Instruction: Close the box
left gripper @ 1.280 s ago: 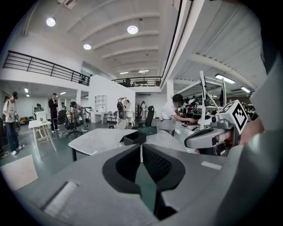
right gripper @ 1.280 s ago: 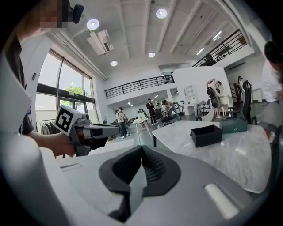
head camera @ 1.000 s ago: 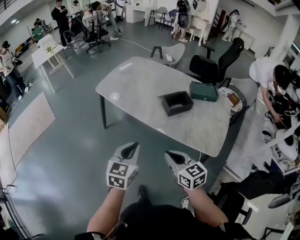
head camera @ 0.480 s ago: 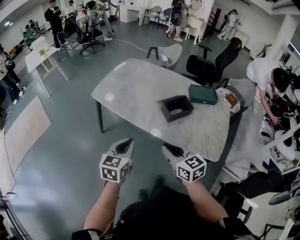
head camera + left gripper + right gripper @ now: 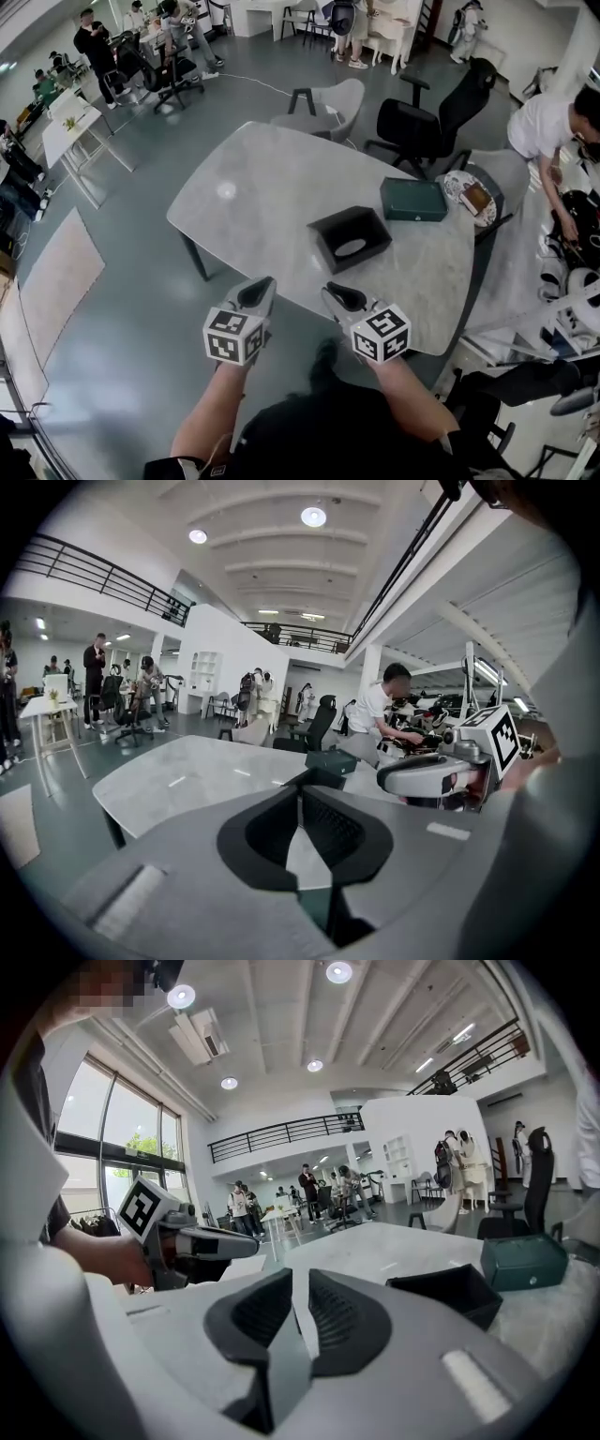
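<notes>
Two sets of jaws, both empty. The left gripper (image 5: 300, 799) has its jaws fully together with nothing between the pads. The right gripper (image 5: 300, 1288) has jaws opening, with a narrow gap between them that shows only counter (image 5: 272, 187) beyond.

Both are held up off the near edge of the counter and touch nothing.

The black box (image 5: 349, 237) sits on the counter ahead of the jaws and a bit to the right, well apart from both and nearer the right jaws. Its top is open and there is no lid on it. The green case (image 5: 413, 199) lies beyond it, further right and near it but not touching.

Progress: nothing done yet as far as I can see. The box is open and untouched. Left to do: reach in, get the cover, seat it on the box.

Unclear:
- Can't tell if the green case is the box's lid or a separate closed box.
- There's a pale patch on the box floor in the head view. It could be contents or glare.
- No hinge or flap can be made out on the box from here.
- The left gripper view shows only a sliver of the box, past its own jaws.
</notes>
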A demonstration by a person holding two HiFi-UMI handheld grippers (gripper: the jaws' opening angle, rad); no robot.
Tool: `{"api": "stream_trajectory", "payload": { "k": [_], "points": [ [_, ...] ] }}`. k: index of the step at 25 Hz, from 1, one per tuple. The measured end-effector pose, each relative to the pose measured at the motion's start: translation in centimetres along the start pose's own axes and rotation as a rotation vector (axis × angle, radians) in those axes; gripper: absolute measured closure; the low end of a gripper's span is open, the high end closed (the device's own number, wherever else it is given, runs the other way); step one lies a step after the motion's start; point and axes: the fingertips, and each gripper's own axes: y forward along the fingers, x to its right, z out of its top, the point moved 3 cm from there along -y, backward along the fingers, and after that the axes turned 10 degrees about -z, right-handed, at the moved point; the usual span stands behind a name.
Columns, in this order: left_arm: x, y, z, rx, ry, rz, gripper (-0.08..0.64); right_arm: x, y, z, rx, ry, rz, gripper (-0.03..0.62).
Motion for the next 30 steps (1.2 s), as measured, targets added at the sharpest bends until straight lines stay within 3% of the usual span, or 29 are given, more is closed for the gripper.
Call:
{"api": "stream_trajectory", "payload": {
  "k": [8, 15, 21, 30],
  "points": [
    [-3.9, 9.6, 3.3, -0.049, -0.019, -0.010, 0.535, 8.8, 6.2, 2.3, -0.043, 0.031, 0.011, 0.532],
    [-6.2, 12.6, 5.6, -0.041, -0.010, -0.057, 0.535, 10.9, 9.4, 3.9, -0.065, 0.058, -0.045, 0.511],
    [-10.6, 13.6, 7.7, -0.046, 0.015, -0.158, 0.535, 11.0, 12.1, 5.7, -0.093, 0.012, -0.182, 0.497],
    [-15.2, 13.3, 6.4, -0.127, 0.121, -0.363, 0.535, 8.9, 15.2, 2.6, -0.174, 0.152, -0.392, 0.492]
  ]
}}
